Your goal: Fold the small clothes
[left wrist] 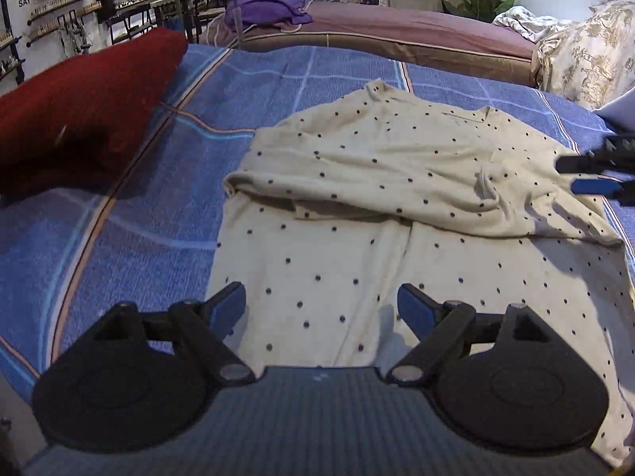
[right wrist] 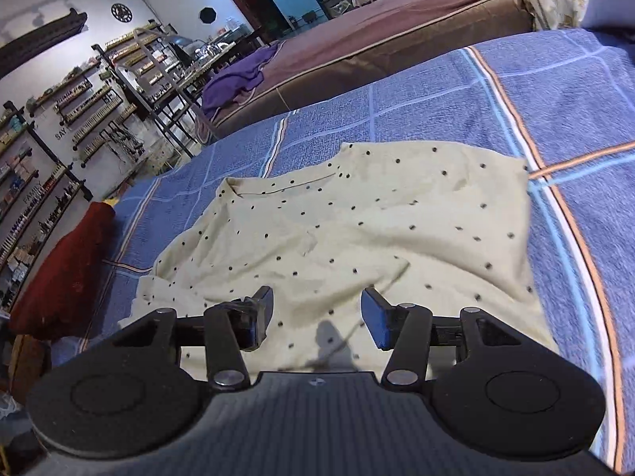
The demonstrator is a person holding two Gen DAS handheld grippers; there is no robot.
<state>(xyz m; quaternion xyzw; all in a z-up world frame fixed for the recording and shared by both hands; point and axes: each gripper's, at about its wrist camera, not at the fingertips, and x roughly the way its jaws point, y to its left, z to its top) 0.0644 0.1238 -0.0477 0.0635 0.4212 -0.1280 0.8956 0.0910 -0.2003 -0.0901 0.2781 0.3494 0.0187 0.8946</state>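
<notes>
Blue bedspread (left wrist: 119, 238): dotted cream garment (left wrist: 357, 206) below both grippers' jaws, spread wide, nothing gripped.

**Spotty shirt on the blue bed**

A cream shirt (left wrist: 397, 206) with dark dots lies on a blue blanket (left wrist: 131, 214). Its top part is folded down over the lower part. The left gripper (left wrist: 321, 305) hangs just above the near end, jaws wide apart, nothing between them. A red pillow (left wrist: 79, 107) sits at the left. The right gripper (left wrist: 595, 174) pokes in at the right edge.

Cream garment (left wrist: 397, 182) with dark dots, partly folded over itself, rumpled, lying on blue bedspread (left wrist: 139, 218)
</notes>
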